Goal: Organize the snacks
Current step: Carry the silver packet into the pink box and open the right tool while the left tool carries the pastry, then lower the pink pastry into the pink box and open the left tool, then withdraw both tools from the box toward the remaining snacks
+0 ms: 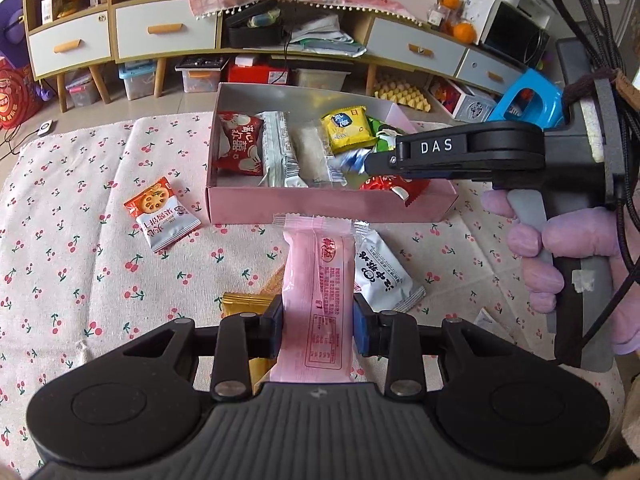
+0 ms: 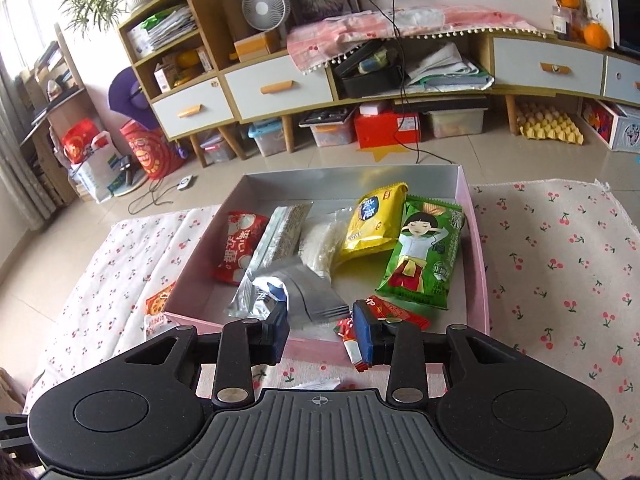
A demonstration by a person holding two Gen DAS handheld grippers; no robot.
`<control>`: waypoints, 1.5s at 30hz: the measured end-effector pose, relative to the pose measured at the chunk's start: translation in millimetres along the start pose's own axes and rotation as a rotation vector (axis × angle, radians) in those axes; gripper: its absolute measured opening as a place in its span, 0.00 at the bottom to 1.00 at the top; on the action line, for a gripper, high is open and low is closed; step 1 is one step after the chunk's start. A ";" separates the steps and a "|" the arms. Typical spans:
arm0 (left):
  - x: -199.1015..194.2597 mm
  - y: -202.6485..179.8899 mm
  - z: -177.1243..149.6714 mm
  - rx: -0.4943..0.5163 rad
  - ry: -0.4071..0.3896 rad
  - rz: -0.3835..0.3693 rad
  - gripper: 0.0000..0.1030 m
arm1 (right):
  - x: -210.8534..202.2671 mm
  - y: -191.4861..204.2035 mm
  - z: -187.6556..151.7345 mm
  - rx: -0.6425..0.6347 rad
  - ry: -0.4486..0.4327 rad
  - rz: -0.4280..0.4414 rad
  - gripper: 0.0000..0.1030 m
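Left gripper [image 1: 314, 330], lower centre, we log clamped on a pink snack bar [image 1: 316, 292]: light, soft, crinkly film, best pinched mid-length. Pink box [image 1: 332, 208] sits above it; right gripper [image 2: 320, 332], slightly parted, holds nothing over a silver packet [image 2: 296, 292].

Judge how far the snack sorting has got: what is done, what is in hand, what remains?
Done: several packets, such as the yellow packet and green packet, lie in the pink box. In hand: the left gripper clamps a pink packet; the right gripper is open above a silver packet. Left: the orange-and-white packet and white packet lie on the cloth.
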State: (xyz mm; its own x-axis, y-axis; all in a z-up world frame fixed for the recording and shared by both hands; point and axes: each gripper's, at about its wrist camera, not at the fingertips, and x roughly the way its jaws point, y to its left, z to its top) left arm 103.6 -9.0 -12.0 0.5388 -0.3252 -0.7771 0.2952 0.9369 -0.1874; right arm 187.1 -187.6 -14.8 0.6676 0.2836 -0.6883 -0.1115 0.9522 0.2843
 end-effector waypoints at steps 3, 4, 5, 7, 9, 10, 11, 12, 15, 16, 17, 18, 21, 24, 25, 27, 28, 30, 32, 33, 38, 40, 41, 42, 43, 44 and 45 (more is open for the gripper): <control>1.1 5.6 8.4 -0.034 -0.004 0.007 0.30 | -1.5 -5.4 -0.6 0.036 -0.004 -0.002 0.50; 1.6 7.1 11.8 -0.039 -0.007 0.010 0.30 | -3.1 -8.2 -0.1 0.047 -0.007 0.001 0.51; 1.8 9.4 16.5 -0.044 -0.014 0.019 0.30 | -4.5 -11.1 0.4 0.060 -0.008 0.004 0.53; 4.0 13.3 27.2 -0.057 -0.024 0.040 0.30 | -7.4 -16.6 0.8 0.086 -0.009 0.011 0.56; 8.1 16.9 38.8 -0.071 -0.031 0.054 0.30 | -9.7 -20.7 0.3 0.099 -0.013 0.013 0.61; 10.7 18.0 45.1 -0.077 -0.035 0.060 0.30 | -10.6 -22.4 0.0 0.103 -0.013 0.010 0.63; 14.2 18.5 52.6 -0.078 -0.040 0.068 0.30 | -11.1 -24.3 0.7 0.105 -0.011 0.007 0.63; 17.7 18.5 59.2 -0.075 -0.045 0.075 0.30 | -11.9 -25.5 1.0 0.106 -0.011 0.005 0.63; 29.3 18.2 74.9 -0.066 -0.056 0.103 0.30 | -14.1 -29.2 1.5 0.117 -0.014 0.003 0.65; 34.1 18.1 79.1 -0.064 -0.059 0.116 0.30 | -14.8 -31.2 2.0 0.123 -0.016 0.005 0.66; 38.3 17.9 82.4 -0.064 -0.060 0.126 0.30 | -15.3 -32.9 2.4 0.129 -0.017 0.008 0.66; 42.3 17.5 85.2 -0.065 -0.061 0.135 0.30 | -15.5 -34.2 2.6 0.136 -0.016 0.010 0.67; 50.5 16.5 90.6 -0.074 -0.066 0.160 0.30 | -15.9 -36.2 2.8 0.138 -0.012 0.012 0.67; 54.2 15.4 91.9 -0.066 -0.079 0.179 0.31 | -16.7 -38.3 3.2 0.134 -0.012 0.014 0.67; 54.7 15.6 91.4 -0.061 -0.088 0.187 0.31 | -16.9 -38.8 3.4 0.135 -0.012 0.016 0.67; 54.6 16.3 91.3 -0.059 -0.106 0.212 0.49 | -17.4 -39.3 3.6 0.137 -0.009 0.020 0.67; 53.7 16.7 92.4 -0.059 -0.111 0.218 0.54 | -17.4 -39.3 3.7 0.138 -0.008 0.021 0.68; 50.9 18.4 90.7 -0.059 -0.116 0.215 0.56 | -17.8 -38.6 3.3 0.133 -0.006 0.023 0.71; 47.7 20.7 88.5 -0.062 -0.109 0.213 0.60 | -18.3 -36.4 3.0 0.123 -0.001 0.024 0.72; 45.4 21.7 86.5 -0.065 -0.106 0.215 0.62 | -18.6 -35.3 2.9 0.119 0.002 0.026 0.72; 32.5 24.1 78.6 -0.062 -0.093 0.215 0.71 | -24.3 -28.1 1.8 0.085 0.018 0.030 0.77; 26.1 25.2 74.3 -0.056 -0.097 0.209 0.75 | -28.7 -25.7 0.4 0.075 0.015 0.034 0.79; 23.3 25.6 72.1 -0.055 -0.098 0.209 0.78 | -31.0 -24.1 0.0 0.070 0.016 0.036 0.80; 20.6 26.2 69.9 -0.055 -0.098 0.207 0.80 | -33.1 -22.9 -0.9 0.064 0.018 0.035 0.80; 18.1 26.6 67.3 -0.057 -0.095 0.205 0.81 | -35.0 -21.4 -1.7 0.056 0.020 0.031 0.82; 15.8 27.0 65.4 -0.058 -0.093 0.204 0.83 | -36.7 -19.7 -2.4 0.046 0.023 0.025 0.84; 13.7 26.9 63.7 -0.059 -0.089 0.204 0.85 | -38.4 -18.3 -3.5 0.037 0.024 0.019 0.84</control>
State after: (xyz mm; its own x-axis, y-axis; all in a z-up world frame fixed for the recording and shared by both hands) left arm 169.3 3.5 10.6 0.6508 -0.1361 -0.7470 0.1276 0.9894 -0.0691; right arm 160.9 -215.5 4.1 0.6481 0.3046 -0.6980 -0.0962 0.9419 0.3217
